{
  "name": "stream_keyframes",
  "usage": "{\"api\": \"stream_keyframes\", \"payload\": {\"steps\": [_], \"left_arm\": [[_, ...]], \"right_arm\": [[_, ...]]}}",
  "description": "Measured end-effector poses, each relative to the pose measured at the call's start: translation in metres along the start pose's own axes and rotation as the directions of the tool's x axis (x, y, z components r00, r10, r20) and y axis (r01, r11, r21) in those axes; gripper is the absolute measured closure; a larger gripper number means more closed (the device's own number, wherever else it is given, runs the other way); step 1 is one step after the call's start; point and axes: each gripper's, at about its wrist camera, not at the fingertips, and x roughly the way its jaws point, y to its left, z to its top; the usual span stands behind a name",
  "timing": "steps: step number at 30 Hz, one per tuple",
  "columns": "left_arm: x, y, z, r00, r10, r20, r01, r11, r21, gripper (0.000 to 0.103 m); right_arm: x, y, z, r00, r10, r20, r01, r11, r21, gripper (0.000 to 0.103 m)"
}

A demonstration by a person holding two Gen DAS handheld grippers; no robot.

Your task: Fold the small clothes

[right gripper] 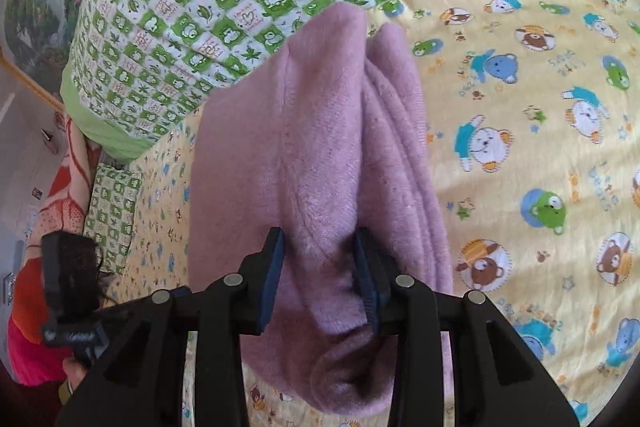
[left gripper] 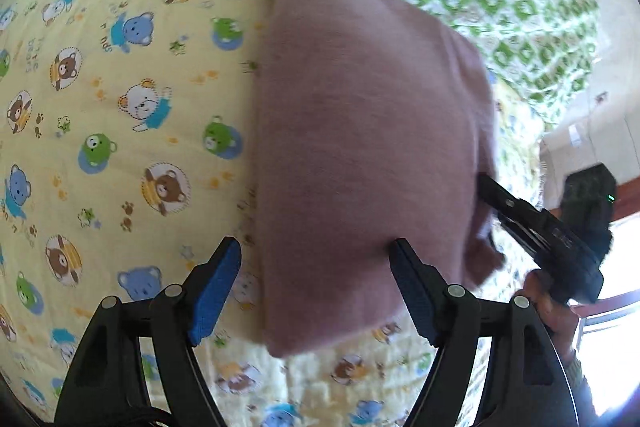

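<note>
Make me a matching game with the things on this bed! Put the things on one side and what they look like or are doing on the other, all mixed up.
Things:
1. pink garment
2. bear sheet
3. left tool
4. right tool

Descriptions:
A. yellow, with cartoon bears
B. open, fingers spread at the garment's near edge
C. soft, folded in layers, lying on the bed
D. closed, pinching fabric

Pairs: 1-C, 2-A, 3-B, 4-D
</note>
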Motion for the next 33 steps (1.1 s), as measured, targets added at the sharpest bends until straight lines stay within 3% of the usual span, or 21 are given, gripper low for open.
{"api": "stream_keyframes", "payload": {"steps": [1,3,6,8,13,16,20,25,27,28,33], "left_arm": [[0.003,0.003,0.005,1.0,-0.001,-0.004,0.001,1.0,-0.006,0.026],[0.0,0.002,0.006,1.0,-0.009,0.002,0.009,1.0,0.0,0.026],[0.004,-0.007,0.009,1.0,-0.016,0.012,0.016,1.0,0.025,0.025],[0.004,-0.004,0.002,1.0,-0.013,-0.004,0.013,1.0,0.027,0.025],[0.025,-0.009,-0.003,0.999,0.004,-0.039,-0.003,0.999,0.034,0.023],[0.026,-0.005,-0.004,0.999,0.004,-0.048,-0.002,1.0,0.026,0.022],[0.009,-0.005,0.005,1.0,0.013,-0.006,-0.013,0.999,0.046,0.024],[0.0,-0.003,0.047,0.999,0.006,0.036,-0.006,1.0,0.021,0.024],[0.004,-0.002,0.066,0.999,-0.002,0.037,0.001,1.0,0.011,0.024],[0.006,-0.003,0.073,0.999,-0.005,0.037,0.005,1.0,0.01,0.023],[0.022,-0.013,0.126,0.999,-0.029,0.034,0.028,1.0,0.01,0.023]], "right_arm": [[0.0,0.002,0.0,1.0,-0.003,0.008,0.003,1.0,-0.004,0.091],[-0.008,0.004,0.003,1.0,0.016,0.024,-0.017,1.0,0.004,0.092],[-0.045,0.01,0.009,0.989,0.077,0.123,-0.079,0.997,0.014,0.093],[-0.06,0.009,0.009,0.987,0.068,0.149,-0.071,0.997,0.015,0.093],[-0.031,-0.032,-0.01,0.997,-0.059,0.06,0.053,0.994,0.091,0.093],[-0.02,-0.047,-0.016,0.996,-0.054,0.072,0.044,0.99,0.135,0.092],[-0.024,-0.047,-0.016,0.995,-0.036,0.089,0.02,0.985,0.174,0.087],[-0.043,-0.024,-0.006,0.985,-0.085,0.15,0.071,0.993,0.095,0.077],[-0.043,-0.024,0.002,0.985,-0.079,0.155,0.065,0.993,0.097,0.052],[-0.041,-0.025,0.006,0.984,-0.081,0.157,0.065,0.993,0.102,0.049],[-0.023,-0.033,0.019,0.987,-0.067,0.144,0.051,0.992,0.111,0.049]]}}
